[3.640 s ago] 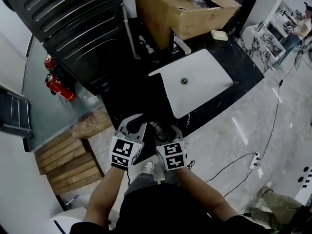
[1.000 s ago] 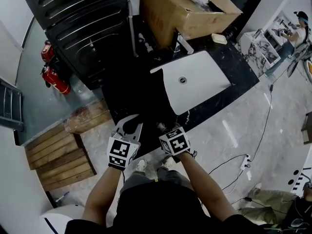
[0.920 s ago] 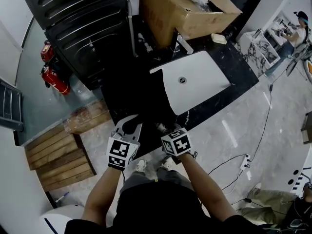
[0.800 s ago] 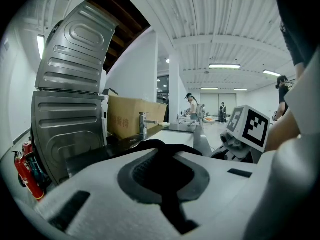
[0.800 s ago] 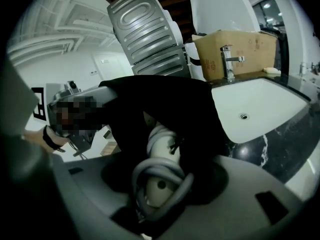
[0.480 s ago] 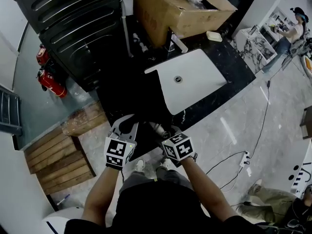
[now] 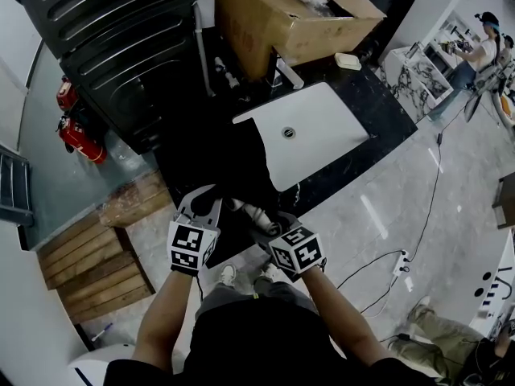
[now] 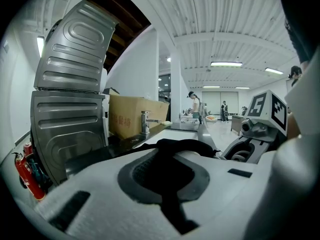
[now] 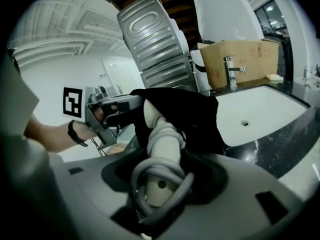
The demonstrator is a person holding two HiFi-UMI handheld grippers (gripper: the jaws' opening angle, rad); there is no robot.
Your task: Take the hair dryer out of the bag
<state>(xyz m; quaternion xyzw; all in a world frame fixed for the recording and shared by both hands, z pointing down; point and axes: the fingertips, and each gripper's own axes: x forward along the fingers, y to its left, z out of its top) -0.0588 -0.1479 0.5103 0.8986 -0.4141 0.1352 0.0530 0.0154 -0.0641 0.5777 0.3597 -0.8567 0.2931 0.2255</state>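
Black bag (image 9: 200,115) sits clenched in our left gripper (image 7: 211,200); our right gripper (image 7: 266,230) grasps the stiff hair dryer (image 9: 161,134) by its cord-wrapped handle (probably light).

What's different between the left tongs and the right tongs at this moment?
The left tongs are pinched almost shut on thin fabric of the black bag; the right tongs stand wide, clamped on the hair dryer by its pale, cord-wrapped handle. The left tongs grip something soft, the right tongs something rigid. Both are holding, neither empty.
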